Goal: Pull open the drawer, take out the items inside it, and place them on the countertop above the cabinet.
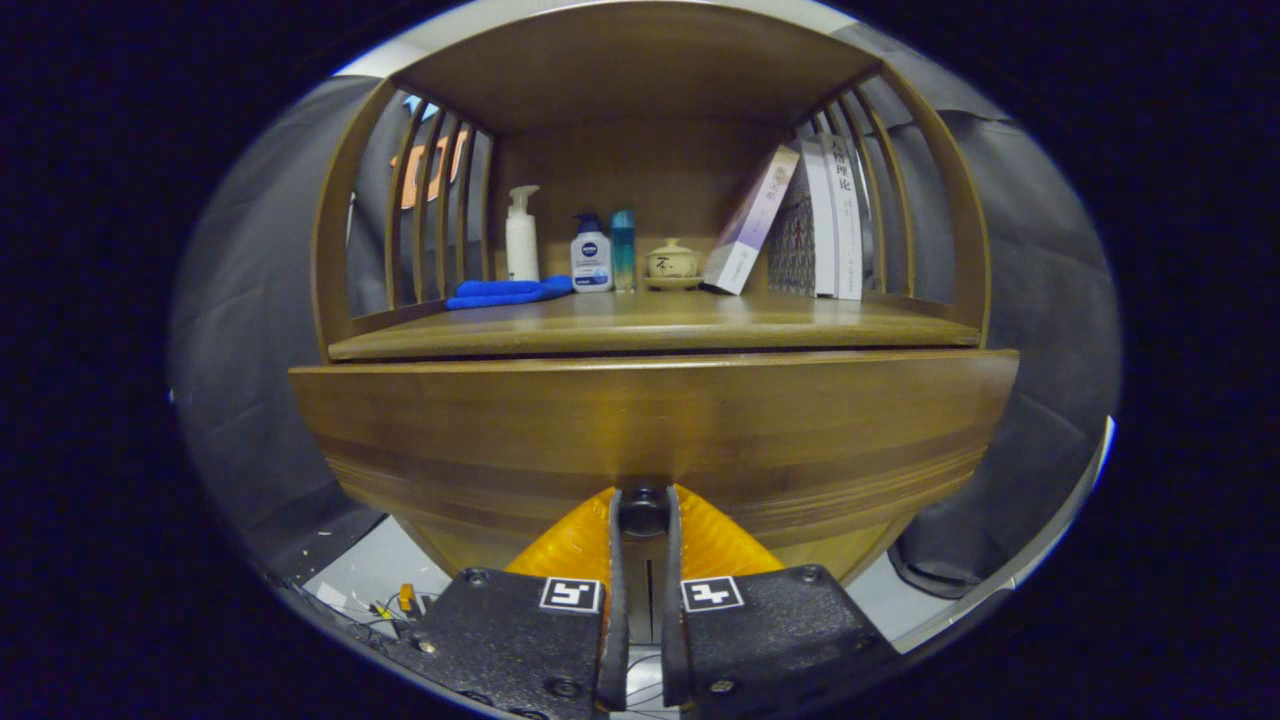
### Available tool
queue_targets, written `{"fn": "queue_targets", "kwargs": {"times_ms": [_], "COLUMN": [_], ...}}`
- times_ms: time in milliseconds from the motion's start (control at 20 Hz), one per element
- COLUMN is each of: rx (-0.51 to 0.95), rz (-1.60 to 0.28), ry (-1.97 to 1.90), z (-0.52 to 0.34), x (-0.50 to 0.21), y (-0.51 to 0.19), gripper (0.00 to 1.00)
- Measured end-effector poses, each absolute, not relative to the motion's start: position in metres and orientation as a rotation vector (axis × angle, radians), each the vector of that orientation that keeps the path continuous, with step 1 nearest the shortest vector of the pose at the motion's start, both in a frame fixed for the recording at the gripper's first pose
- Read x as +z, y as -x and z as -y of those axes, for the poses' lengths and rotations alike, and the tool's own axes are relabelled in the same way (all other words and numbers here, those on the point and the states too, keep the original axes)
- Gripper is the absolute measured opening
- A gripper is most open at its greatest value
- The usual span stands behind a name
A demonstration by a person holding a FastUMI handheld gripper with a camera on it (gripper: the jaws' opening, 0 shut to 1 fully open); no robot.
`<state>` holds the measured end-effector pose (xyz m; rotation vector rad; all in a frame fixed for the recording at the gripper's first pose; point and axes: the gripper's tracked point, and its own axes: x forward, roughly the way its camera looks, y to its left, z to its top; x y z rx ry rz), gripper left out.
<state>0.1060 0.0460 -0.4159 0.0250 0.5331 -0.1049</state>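
Tongs (643, 510) closed down on the dark round knob (643, 510) of the drawer (650, 430), one finger on each side of it, both seeming to press it. The drawer front is wide brown wood, close before the camera; it sits a little proud of the cabinet, with a dark gap showing between its top edge and the bench (650, 335) above. Judged from that gap: the pull is begun or just about to bite, drawer not open enough to see inside. Contents hidden; cannot tell what or how many items there are. On the bench, well beyond the tongs: a blue cloth (505, 292) lying flat, a white pump bottle (521, 235) behind it, a smaller white bottle with a blue cap (591, 256), a slim blue bottle (623, 247) just beside that, a small lidded cup on a saucer (671, 263), then a leaning book (750, 222) and upright books (830, 218) against the slatted side. Bare wood at the front of the bench gives room to set things down. Left to do, as I judge it: draw the drawer fully out, release the knob, lift out each item, place them on the bench.
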Motion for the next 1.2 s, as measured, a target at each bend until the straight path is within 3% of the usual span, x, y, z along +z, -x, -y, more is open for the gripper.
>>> {"fn": "queue_targets", "kwargs": {"times_ms": [1200], "rx": [0.009], "rz": [-0.587], "ry": [0.031], "z": [-0.063], "x": [-0.401], "y": [0.032], "gripper": [0.16]}}
